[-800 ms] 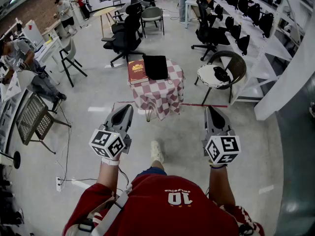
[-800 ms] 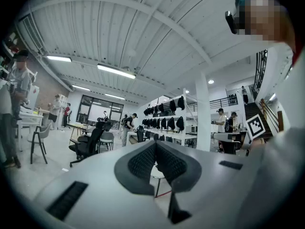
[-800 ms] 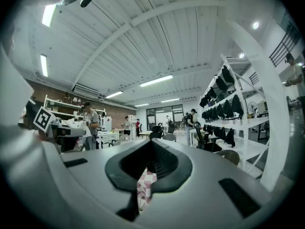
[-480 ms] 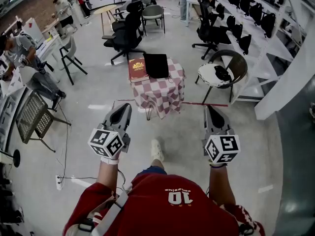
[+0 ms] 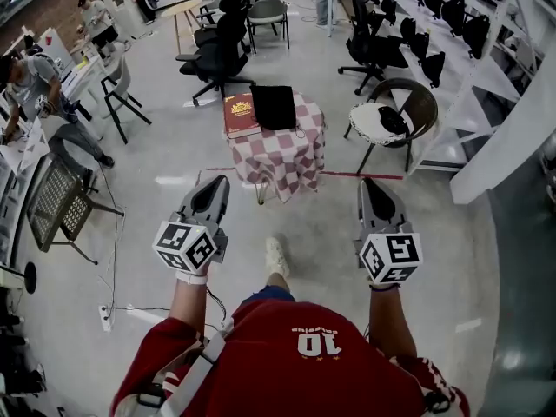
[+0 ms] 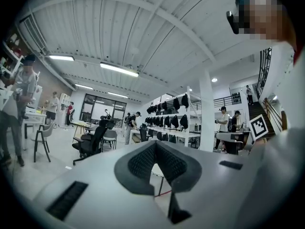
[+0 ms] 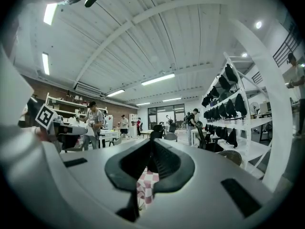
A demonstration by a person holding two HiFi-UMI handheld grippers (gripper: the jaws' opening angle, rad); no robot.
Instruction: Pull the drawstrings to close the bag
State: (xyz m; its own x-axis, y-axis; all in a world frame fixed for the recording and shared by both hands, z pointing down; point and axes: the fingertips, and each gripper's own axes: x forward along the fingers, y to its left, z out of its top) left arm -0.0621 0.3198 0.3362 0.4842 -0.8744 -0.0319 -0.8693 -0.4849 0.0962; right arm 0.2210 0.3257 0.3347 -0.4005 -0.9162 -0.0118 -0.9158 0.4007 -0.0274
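Note:
A black drawstring bag [image 5: 274,107] lies flat on a small table with a red-and-white checked cloth [image 5: 287,155], a few steps ahead of me in the head view. My left gripper [image 5: 215,189] and right gripper [image 5: 372,191] are held level at waist height, well short of the table, one on each side of it. Both are shut with nothing between the jaws. The left gripper view shows its gripper [image 6: 155,144] shut and pointing into the room. In the right gripper view, the checked cloth [image 7: 145,187] shows below the shut right gripper [image 7: 151,144]. The bag's drawstrings cannot be made out.
A red book [image 5: 241,115] lies beside the bag on the table. A round chair with a white cushion [image 5: 382,129] stands to its right and a black office chair [image 5: 217,55] behind it. Shelves with black bags [image 5: 434,24] line the right. People work at desks [image 5: 35,85] on the left.
The room has shifted slightly in the head view. Both grippers stay shut, level and in much the same place; nothing was taken hold of.

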